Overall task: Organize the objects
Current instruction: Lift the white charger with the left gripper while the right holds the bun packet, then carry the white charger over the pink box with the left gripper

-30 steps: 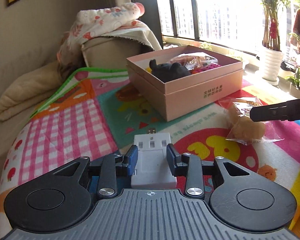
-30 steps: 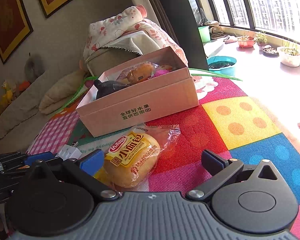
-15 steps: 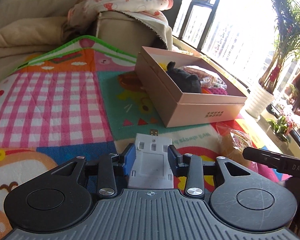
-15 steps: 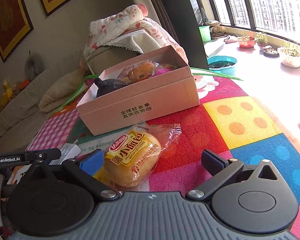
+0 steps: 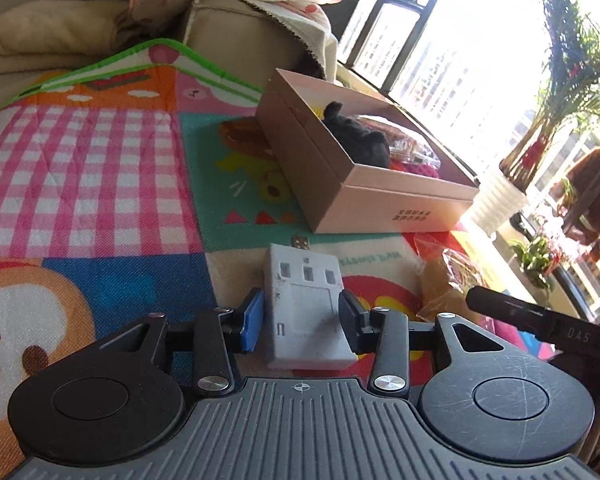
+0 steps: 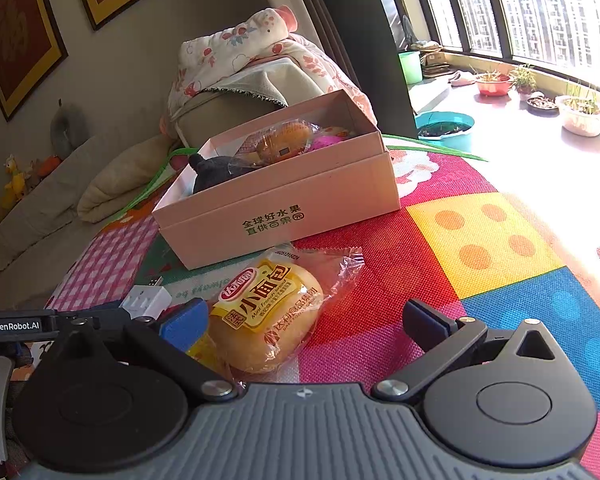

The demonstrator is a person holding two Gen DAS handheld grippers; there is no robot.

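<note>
Play mat (image 6: 480, 240): work surface. Pink box (image 6: 284, 216) w/ open top as landmark, already holding black plush (image 6: 216, 172), wrapped bun, pink item; likely the drop spot. Packaged bread (image 6: 264, 312) just in front of box, between spread-wide fingers of right gripper (image 6: 304, 320), not pinched yet. White USB adapter (image 5: 306, 308) nearer than box, clamped in left gripper (image 5: 300, 314), plug fwd, prob. for carry to box.
</note>
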